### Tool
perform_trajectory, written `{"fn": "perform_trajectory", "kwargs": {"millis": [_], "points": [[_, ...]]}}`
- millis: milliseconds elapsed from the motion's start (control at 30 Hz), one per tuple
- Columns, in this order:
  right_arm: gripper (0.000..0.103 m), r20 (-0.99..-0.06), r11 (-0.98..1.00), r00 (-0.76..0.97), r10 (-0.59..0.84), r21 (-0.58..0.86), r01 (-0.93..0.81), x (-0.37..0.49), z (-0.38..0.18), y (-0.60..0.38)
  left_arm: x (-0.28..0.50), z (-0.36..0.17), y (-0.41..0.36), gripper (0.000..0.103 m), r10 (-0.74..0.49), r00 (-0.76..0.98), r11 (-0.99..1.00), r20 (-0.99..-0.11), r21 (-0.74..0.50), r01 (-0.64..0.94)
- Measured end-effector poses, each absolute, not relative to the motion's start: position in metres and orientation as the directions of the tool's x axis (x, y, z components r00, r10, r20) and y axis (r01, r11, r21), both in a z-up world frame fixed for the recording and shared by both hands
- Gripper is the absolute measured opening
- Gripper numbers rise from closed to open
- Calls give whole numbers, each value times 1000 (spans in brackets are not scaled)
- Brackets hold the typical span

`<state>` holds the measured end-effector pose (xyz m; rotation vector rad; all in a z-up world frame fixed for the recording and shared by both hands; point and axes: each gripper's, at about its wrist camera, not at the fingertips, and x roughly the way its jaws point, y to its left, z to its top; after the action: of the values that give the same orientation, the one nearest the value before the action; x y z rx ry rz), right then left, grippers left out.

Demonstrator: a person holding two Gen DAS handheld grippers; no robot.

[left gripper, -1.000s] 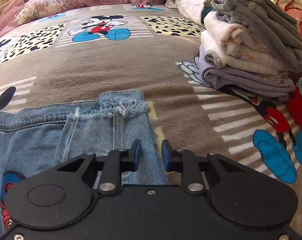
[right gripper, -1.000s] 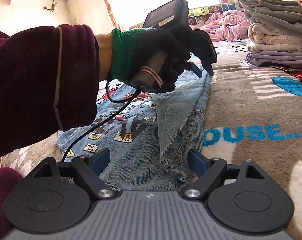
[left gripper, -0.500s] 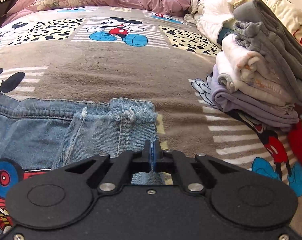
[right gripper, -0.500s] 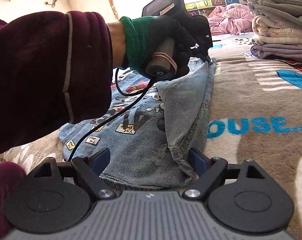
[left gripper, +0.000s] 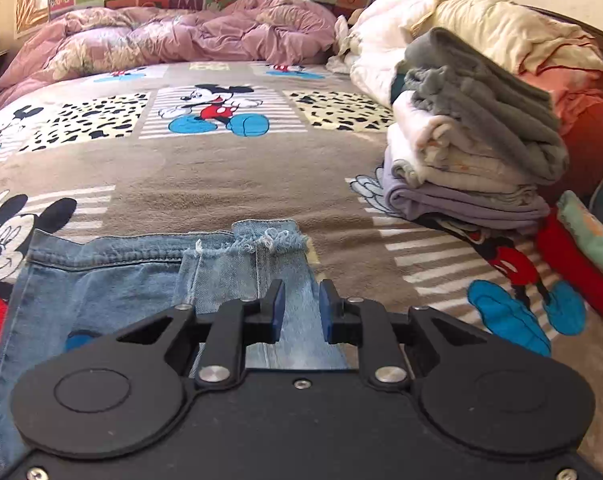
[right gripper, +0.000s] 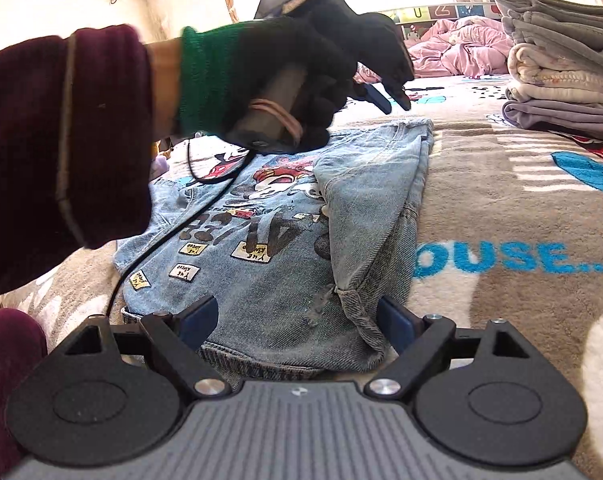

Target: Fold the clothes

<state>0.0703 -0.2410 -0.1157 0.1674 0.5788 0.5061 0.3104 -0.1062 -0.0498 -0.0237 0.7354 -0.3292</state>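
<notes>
Your left gripper (left gripper: 300,312) jaws parted above denim jacket (right gripper: 285,248) frayed edge | right gripper (right gripper: 297,322) jaws spread wide at near hem | bare blanket (left gripper: 221,168) ahead, folded stack (left gripper: 473,152) far right

The right gripper (right gripper: 297,322) sits low at the near hem of a denim jacket (right gripper: 285,232), its blue-padded jaws spread wide on either side of a folded-over sleeve. The jacket lies print-side up on a grey cartoon blanket (right gripper: 501,208). Above it, a black-gloved hand (right gripper: 301,76) holds the left gripper (right gripper: 385,98) clear of the cloth, jaws apart. A stack of folded clothes (right gripper: 561,64) stands at far right.
</notes>
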Motion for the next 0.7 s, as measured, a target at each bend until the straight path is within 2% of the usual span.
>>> {"fn": "perform_trajectory", "kwargs": {"millis": [100,133,167,333,433,567,700], "points": [[86,-476,871,729,492,269,-412,65,-112,-242,267,-41,-89,16,-341,705,933,-622,-131,336],[81,-467,871,735,492,258,-419,62,-111,-243,253,-38,-84,16,-354,708,927,-611,-129,352],[71,-459,873,743,487,240,-424,59,-109,-243,239,-36,-78,16,-366,711,921,-600,-127,368],[45,-414,898,801,433,122,-422,48,-100,-241,202,-42,-64,16,-430,695,889,-576,-135,438],[39,-377,911,837,395,48,-409,47,-96,-233,208,-50,-66,15,-459,671,871,-582,-146,469],[39,-324,917,865,383,16,-399,55,-96,-227,222,-65,-71,15,-484,639,852,-598,-156,499],[39,-473,923,798,372,97,-373,81,-117,-225,231,-79,-72,15,-477,617,851,-625,-152,503]]}}
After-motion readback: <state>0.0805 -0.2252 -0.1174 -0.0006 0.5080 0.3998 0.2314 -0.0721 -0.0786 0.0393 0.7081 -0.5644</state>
